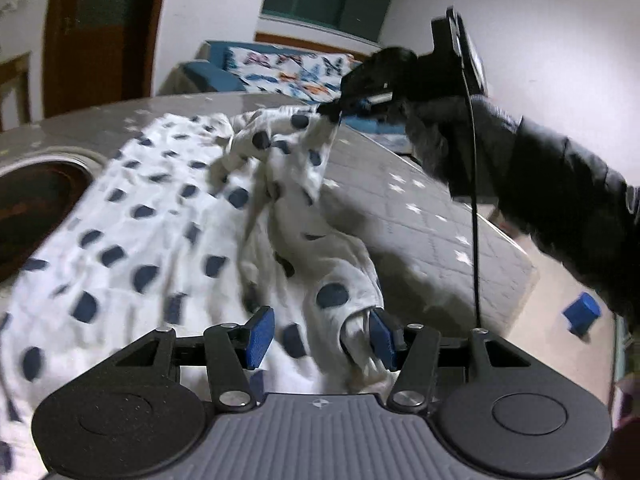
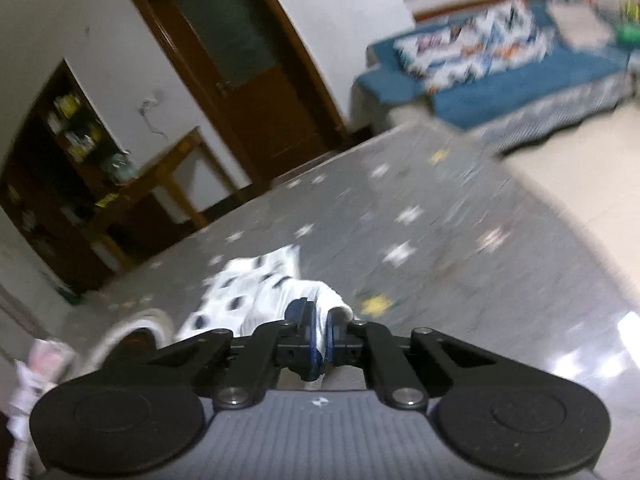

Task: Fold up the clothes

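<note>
A white garment with dark blue dots (image 1: 160, 216) lies spread and rumpled on a grey star-patterned table (image 1: 420, 216). My left gripper (image 1: 322, 338) is open just above the garment's near edge, with cloth bunched between its blue pads (image 1: 260, 336). My right gripper (image 1: 334, 114), held by a black-gloved hand, is shut on a far corner of the garment and lifts it off the table. In the right wrist view the right gripper (image 2: 318, 340) pinches white cloth between its blue pads, and the dotted garment (image 2: 248, 284) hangs beyond it.
A round dark recess with a pale rim (image 1: 32, 200) sits in the table at the left, partly under the garment; it also shows in the right wrist view (image 2: 136, 332). The table's right edge (image 1: 520, 264) drops to the floor. A blue sofa (image 2: 500, 76) stands behind.
</note>
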Motion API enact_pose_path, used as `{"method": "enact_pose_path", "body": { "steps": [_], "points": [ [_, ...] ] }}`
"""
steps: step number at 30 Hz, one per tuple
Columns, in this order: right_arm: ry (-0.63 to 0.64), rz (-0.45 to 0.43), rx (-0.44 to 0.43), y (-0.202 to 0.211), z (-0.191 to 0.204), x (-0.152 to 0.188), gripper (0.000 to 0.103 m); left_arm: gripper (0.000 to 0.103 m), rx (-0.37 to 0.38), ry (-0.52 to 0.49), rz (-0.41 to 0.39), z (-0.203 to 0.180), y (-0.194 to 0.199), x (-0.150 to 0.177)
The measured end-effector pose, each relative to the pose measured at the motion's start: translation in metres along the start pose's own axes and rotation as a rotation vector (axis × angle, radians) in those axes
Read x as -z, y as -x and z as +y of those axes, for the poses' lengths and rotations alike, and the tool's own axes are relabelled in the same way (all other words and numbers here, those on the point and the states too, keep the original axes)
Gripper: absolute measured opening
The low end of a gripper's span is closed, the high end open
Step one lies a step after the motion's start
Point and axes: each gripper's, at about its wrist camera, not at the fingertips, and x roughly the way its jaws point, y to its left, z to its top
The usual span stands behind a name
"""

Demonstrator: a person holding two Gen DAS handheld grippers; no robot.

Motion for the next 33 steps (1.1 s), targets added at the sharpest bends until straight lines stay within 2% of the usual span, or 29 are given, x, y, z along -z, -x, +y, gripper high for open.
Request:
{"method": "enact_pose_path", "body": {
  "steps": [3, 4, 7, 10, 12, 15, 20, 25, 30, 33],
  "points": [
    [0.099, -0.008, 0.131, 0.014, -0.007, 0.000, 0.004, 0.056, 0.043, -0.004, 0.028, -0.004, -0.006, 0.005],
    [0.103, 0.011, 0.159, 0.016, -0.012, 0.001, 0.006, 0.056, 0.053, -0.007, 0.036, -0.005, -0.007, 0.007],
    [0.107, 0.077, 0.248, 0.017, -0.031, 0.008, 0.020, 0.056, 0.073, -0.022, 0.045, -0.006, -0.008, 0.011],
    [0.087, 0.089, 0.308, 0.020, -0.046, 0.017, 0.022, 0.056, 0.089, -0.021, 0.051, -0.004, -0.004, 0.012],
    [0.077, 0.050, 0.323, 0.025, -0.047, 0.017, 0.023, 0.056, 0.086, -0.019, 0.046, -0.003, 0.001, 0.012],
    [0.117, 0.020, 0.279, 0.025, -0.034, 0.015, 0.023, 0.056, 0.075, -0.017, 0.017, 0.004, 0.011, 0.007],
    [0.171, 0.071, 0.214, -0.005, -0.013, 0.013, 0.034, 0.057, -0.038, 0.018, -0.060, 0.026, 0.036, -0.004],
    [0.202, 0.149, 0.217, -0.045, -0.002, 0.023, 0.034, 0.057, -0.227, 0.101, -0.106, 0.067, 0.059, -0.006],
    [0.293, 0.123, 0.259, -0.073, 0.012, 0.020, 0.041, 0.057, -0.386, 0.160, -0.102, 0.103, 0.073, 0.001],
    [0.295, 0.120, 0.274, -0.092, 0.012, 0.006, 0.043, 0.057, -0.429, 0.197, -0.088, 0.118, 0.072, 0.005]
  ]
}}
